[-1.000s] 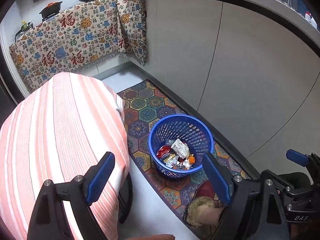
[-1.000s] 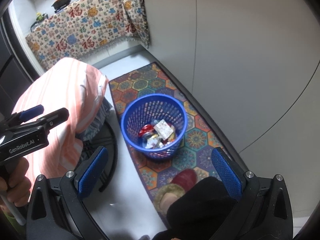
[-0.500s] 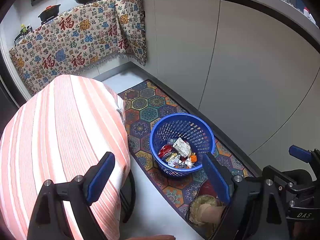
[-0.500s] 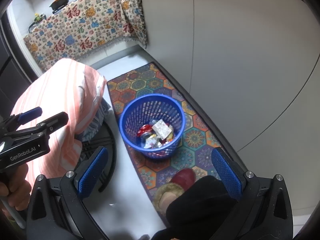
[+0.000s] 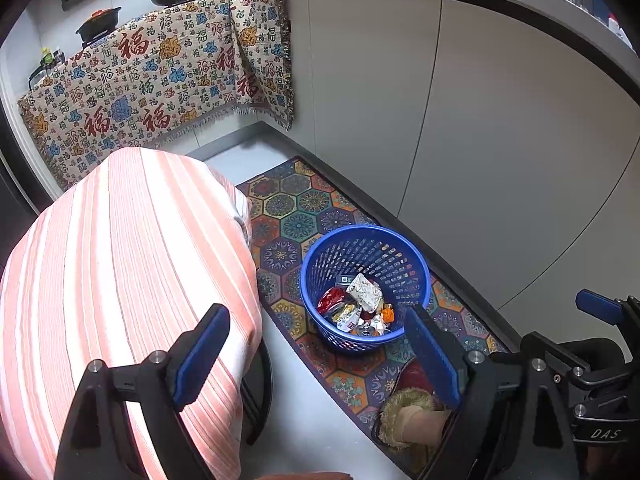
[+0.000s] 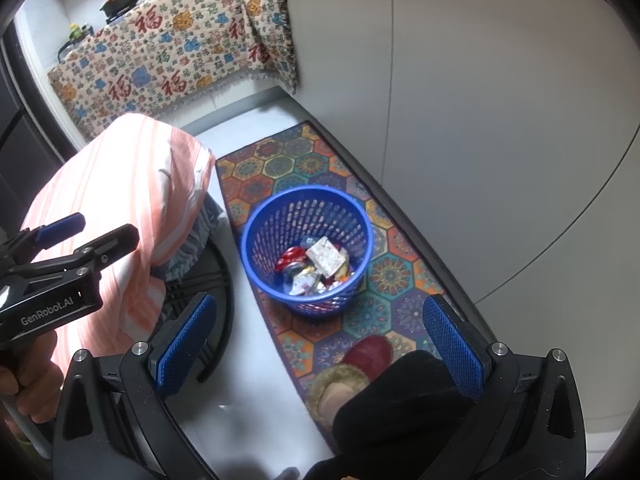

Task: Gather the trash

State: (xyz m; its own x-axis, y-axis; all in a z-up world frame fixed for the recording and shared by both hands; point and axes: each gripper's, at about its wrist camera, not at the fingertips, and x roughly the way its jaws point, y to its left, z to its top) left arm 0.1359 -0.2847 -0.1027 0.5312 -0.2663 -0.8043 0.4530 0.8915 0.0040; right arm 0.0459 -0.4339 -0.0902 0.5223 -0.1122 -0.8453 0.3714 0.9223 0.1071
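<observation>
Two empty grippers hovering over a kitchen trash basket

The left gripper (image 5: 316, 344) is hanging released beside a striped table (image 5: 120, 264); the blue basket (image 6: 306, 204), holding wrappers (image 6: 324, 258), is sitting at twelve o'clock on the rug (image 6: 384, 276); the right gripper (image 6: 320, 336) is gaping, grasping nothing.

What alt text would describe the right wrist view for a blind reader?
A blue mesh basket holding wrappers stands on a patterned rug, seen from above between the open, empty right gripper. A striped tablecloth lies left.
</observation>
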